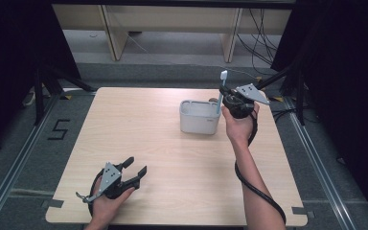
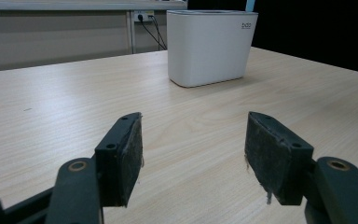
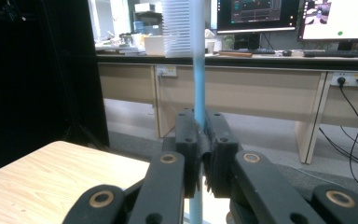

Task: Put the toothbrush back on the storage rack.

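toothbrush (image 1: 222, 86) clamped upright above white holder (image 1: 199, 117).

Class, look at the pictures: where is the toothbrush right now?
The toothbrush stands upright, clamped in the right gripper, at the far right of the table in the high view, just above the right end of the white holder.

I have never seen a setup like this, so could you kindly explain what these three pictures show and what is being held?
A person sits at a wooden table holding a hand-operated gripper in each hand. The high view looks down from above the person; the other two come from cameras riding on each gripper, looking along its black jaws. The left gripper rests low near the table's front edge, jaws apart and empty. The right gripper is raised beside a white container, the one item standing on the table, with its jaws closed on a light blue toothbrush held upright, bristles on top.
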`<state>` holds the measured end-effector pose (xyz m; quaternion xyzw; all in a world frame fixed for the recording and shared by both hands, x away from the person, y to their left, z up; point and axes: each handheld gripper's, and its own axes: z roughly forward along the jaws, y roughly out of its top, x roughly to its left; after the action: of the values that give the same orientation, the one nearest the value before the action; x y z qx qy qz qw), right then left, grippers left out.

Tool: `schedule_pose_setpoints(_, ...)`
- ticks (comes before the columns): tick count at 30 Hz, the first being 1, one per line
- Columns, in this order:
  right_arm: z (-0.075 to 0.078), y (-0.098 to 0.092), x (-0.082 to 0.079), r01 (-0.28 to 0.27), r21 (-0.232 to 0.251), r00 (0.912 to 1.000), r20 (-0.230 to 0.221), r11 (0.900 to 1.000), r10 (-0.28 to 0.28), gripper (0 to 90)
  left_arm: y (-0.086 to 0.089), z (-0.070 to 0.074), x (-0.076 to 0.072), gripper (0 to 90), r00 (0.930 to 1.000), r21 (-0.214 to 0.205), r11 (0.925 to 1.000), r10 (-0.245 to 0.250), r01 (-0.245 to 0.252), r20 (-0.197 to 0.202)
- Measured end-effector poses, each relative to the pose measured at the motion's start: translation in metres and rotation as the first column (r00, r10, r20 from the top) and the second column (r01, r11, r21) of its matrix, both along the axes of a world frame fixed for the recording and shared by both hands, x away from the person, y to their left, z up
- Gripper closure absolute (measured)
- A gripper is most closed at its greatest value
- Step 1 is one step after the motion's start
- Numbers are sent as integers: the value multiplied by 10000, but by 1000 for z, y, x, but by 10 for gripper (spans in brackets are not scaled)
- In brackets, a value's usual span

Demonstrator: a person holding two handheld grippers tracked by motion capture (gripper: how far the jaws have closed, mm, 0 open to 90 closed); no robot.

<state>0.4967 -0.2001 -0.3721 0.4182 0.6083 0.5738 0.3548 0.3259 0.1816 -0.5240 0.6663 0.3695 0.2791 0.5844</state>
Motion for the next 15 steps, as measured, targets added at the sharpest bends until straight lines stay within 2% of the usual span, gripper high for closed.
schedule_pose_setpoints(2,-1,1,1,-102,56,9999,-38,9999,102,856,1,0,-1,366,10000,91,10000,32,-32,-67)
schedule_pose_setpoints(3,-2,1,1,24,2,10000,-17,10000,-24,856,1,1,-1,366,9999,151,9999,54,-52,-126)
schedule_pose_setpoints(5,-3,2,1,-18,13,10000,76,10000,18,856,0,0,0,366,10000,-46,10000,-16,16,24)
schedule_pose_setpoints(9,-3,3,2,-41,4,10000,-2,10000,41,856,1,1,-1,366,9999,157,9999,56,-54,-130)
schedule_pose_setpoints(15,-6,4,3,-47,-54,10000,-5,10000,47,856,1,1,-1,365,9999,118,9999,35,-34,-102)
